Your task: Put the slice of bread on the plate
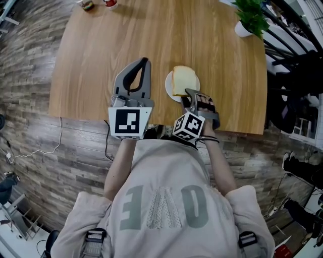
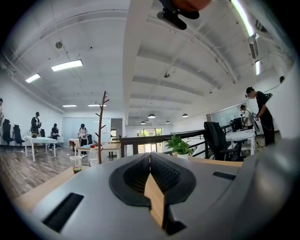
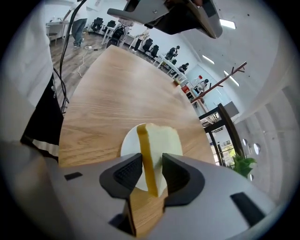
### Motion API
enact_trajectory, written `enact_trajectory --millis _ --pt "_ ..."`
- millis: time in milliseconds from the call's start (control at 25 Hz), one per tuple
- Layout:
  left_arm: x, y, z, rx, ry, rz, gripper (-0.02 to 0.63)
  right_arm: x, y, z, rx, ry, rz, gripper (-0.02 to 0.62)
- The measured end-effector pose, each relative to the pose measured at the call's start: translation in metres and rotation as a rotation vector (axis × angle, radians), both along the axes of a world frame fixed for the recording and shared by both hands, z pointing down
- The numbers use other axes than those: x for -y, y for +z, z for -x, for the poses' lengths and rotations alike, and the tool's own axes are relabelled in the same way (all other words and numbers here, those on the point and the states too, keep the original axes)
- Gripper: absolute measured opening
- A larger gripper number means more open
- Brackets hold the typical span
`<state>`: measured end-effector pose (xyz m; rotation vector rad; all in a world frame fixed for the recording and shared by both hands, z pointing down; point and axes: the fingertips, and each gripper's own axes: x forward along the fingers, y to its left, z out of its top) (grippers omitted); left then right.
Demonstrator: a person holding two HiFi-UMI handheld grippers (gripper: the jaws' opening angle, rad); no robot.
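In the head view the right gripper (image 1: 194, 98) covers the near side of the plate (image 1: 168, 83) and a corner of the bread (image 1: 184, 79), and two little things (image 1: 87, 5) at the far end of the table (image 1: 101, 60) are cut off by the top edge (too small to tell what they are). In the right gripper view the bottom of the bread is hidden down between the jaws.

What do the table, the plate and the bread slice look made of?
Light-brown table: wood or wood veneer, matte, visible grain. Small round white plate: probably glazed ceramic, smooth; could be plastic. Pale square bread slice: soft crumb, tan crust.
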<state>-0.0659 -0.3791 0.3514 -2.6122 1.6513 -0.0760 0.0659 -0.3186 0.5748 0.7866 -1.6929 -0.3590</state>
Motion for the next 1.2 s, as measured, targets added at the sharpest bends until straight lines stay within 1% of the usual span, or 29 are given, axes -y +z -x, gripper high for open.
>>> enact_trajectory --millis 120,200,240,280,320,480,680,800,880,960,1000,1040,1080,1120,1200 --pt "-0.002 -0.002 0.002 0.001 -0.006 -0.007 0.008 -0.005 0.007 0.001 0.007 -0.005 0.037 0.150" --pt "-0.002 -0.003 0.005 -0.008 -0.019 0.002 0.008 -0.007 0.009 0.004 0.041 0.003 0.067 0.169" --pt "-0.002 -0.003 0.007 -0.010 -0.026 0.003 0.008 -0.008 0.010 0.006 0.072 0.013 0.090 0.225" --pt "-0.002 -0.003 0.009 -0.007 -0.032 0.002 0.008 -0.009 0.010 0.008 0.101 0.023 0.109 0.256" --pt "-0.002 -0.003 0.011 -0.003 -0.036 0.001 0.008 -0.010 0.009 0.009 0.120 0.028 0.122 0.265" --pt "-0.005 -0.001 0.015 0.001 -0.046 0.003 0.008 -0.011 -0.001 0.013 0.146 0.017 0.120 0.279" --pt "-0.005 -0.005 0.013 0.004 -0.039 -0.019 0.008 -0.002 -0.024 0.014 0.199 0.027 0.120 0.279" --pt "-0.004 -0.011 0.010 -0.008 -0.034 -0.028 0.008 0.014 -0.053 0.012 0.268 0.066 0.084 0.279" --pt "-0.003 -0.016 0.009 -0.007 -0.027 -0.038 0.008 0.029 -0.082 0.010 0.340 0.102 0.029 0.278" --pt "-0.002 -0.021 0.006 -0.006 -0.018 -0.048 0.008 0.042 -0.115 0.008 0.435 0.143 -0.039 0.276" --pt "-0.002 -0.023 0.003 -0.004 -0.013 -0.053 0.008 0.048 -0.134 0.006 0.495 0.174 -0.084 0.272" --pt "-0.002 -0.026 0.001 -0.002 -0.008 -0.059 0.008 0.053 -0.155 0.001 0.564 0.219 -0.145 0.230" --pt "-0.002 -0.028 -0.002 0.001 -0.003 -0.065 0.008 0.058 -0.177 -0.005 0.645 0.271 -0.217 0.061" --pt "-0.003 -0.030 -0.004 0.004 0.003 -0.069 0.008 0.061 -0.200 -0.010 0.737 0.313 -0.285 0.017" --pt "-0.002 -0.036 -0.009 0.002 0.017 -0.079 0.008 0.062 -0.236 -0.018 0.932 0.353 -0.377 0.017"
